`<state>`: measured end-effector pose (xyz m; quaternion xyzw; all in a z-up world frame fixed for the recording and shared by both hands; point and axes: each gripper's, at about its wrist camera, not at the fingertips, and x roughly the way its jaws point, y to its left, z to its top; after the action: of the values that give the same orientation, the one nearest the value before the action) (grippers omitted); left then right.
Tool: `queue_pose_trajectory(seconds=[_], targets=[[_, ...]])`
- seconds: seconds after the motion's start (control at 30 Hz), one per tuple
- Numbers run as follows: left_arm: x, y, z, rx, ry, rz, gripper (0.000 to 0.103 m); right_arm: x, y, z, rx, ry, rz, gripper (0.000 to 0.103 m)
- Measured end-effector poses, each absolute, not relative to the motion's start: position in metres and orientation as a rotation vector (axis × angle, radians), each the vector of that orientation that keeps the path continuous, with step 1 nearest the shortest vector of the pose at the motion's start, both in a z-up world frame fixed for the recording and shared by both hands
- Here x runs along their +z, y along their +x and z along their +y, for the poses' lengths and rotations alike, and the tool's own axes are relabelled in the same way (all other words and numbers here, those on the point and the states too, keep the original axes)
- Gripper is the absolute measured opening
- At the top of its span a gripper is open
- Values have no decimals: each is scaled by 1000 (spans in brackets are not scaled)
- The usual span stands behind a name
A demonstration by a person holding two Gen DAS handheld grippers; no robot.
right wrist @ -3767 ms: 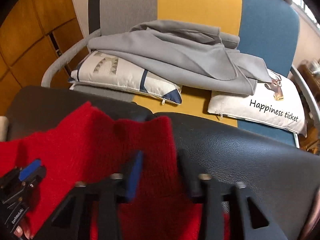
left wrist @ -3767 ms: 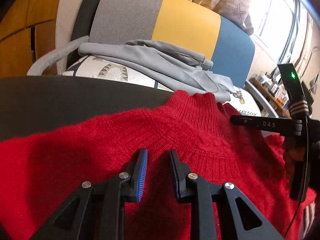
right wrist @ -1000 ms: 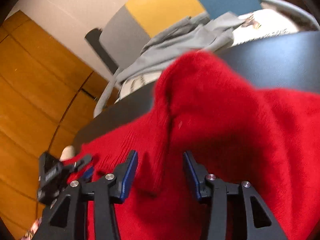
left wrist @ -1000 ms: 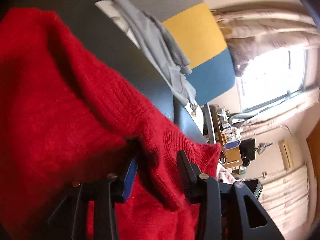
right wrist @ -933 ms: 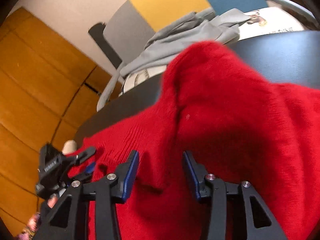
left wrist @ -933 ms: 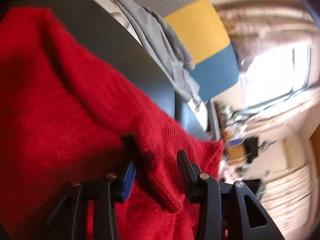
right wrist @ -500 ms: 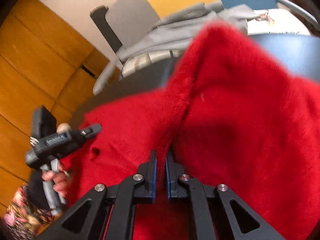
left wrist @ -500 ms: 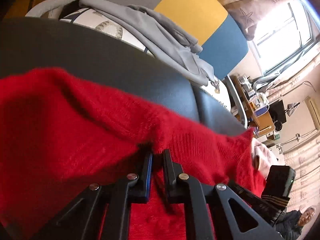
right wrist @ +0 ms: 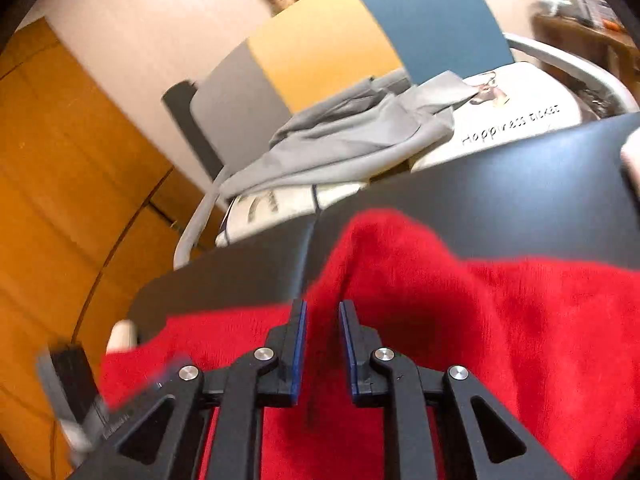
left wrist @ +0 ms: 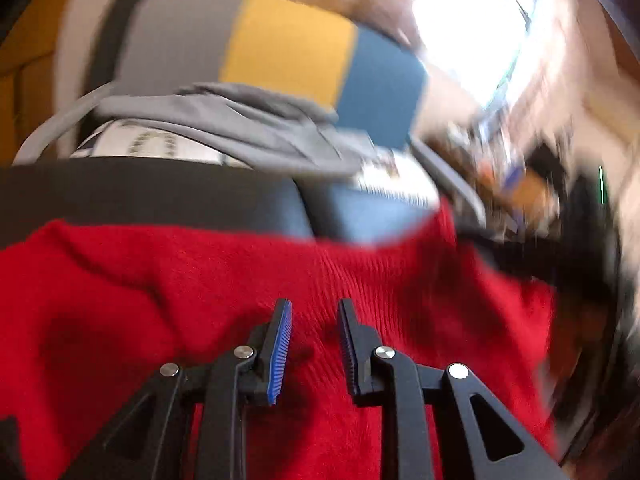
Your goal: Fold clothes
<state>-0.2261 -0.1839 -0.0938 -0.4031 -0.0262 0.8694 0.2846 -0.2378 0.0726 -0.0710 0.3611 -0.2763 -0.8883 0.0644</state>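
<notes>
Fuzzy knit sweater [right wrist: 500, 320]; seemingly matt leatherette table [right wrist: 500, 200]

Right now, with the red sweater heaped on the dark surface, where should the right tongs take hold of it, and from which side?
Probably the raised ridge of the red sweater just ahead of the right tongs, approached from the near side along the fold. It stands up off the dark surface, so one pad fits each side. The jaws are opening, pressing nothing.

We see a bright red knitted sweater [left wrist: 224, 280] on a black surface [right wrist: 500, 184]. Our two grippers are black with blue pads [left wrist: 280, 348]. Beyond stands a chair [right wrist: 340, 52] with back panels in grey, mustard yellow and blue. A plain grey garment [right wrist: 352, 136] lies over a white cushion [right wrist: 520, 116] with black lettering. The wall panels [right wrist: 60, 160] are orange-brown wood.
</notes>
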Motion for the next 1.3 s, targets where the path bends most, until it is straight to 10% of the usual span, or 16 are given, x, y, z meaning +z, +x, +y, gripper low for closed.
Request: queue_pose_trajectory(seconds=[0.13, 0.2, 0.3, 0.67, 1.03, 1.3], targets=[[-102, -224, -191, 2309, -1095, -64, 22, -82, -278, 78, -2564, 1269, -944, 49], [-104, -226, -190, 2308, -1092, -80, 22, -92, -290, 83, -2565, 1360, -949, 45], [-105, -228, -188, 2309, -1087, -97, 22, -98, -288, 104, -2689, 1382, -950, 5], [-114, -232, -198, 2257, -1089, -218, 22, -87, -218, 121, -2928, 1145, -790, 12], [-113, -227, -194, 2286, -1081, -178, 22, -100, -273, 29, -2906, 1360, 161, 12], [-114, -228, -195, 2280, -1081, -194, 22, -92, -255, 64, -3067, 1355, -78, 24]])
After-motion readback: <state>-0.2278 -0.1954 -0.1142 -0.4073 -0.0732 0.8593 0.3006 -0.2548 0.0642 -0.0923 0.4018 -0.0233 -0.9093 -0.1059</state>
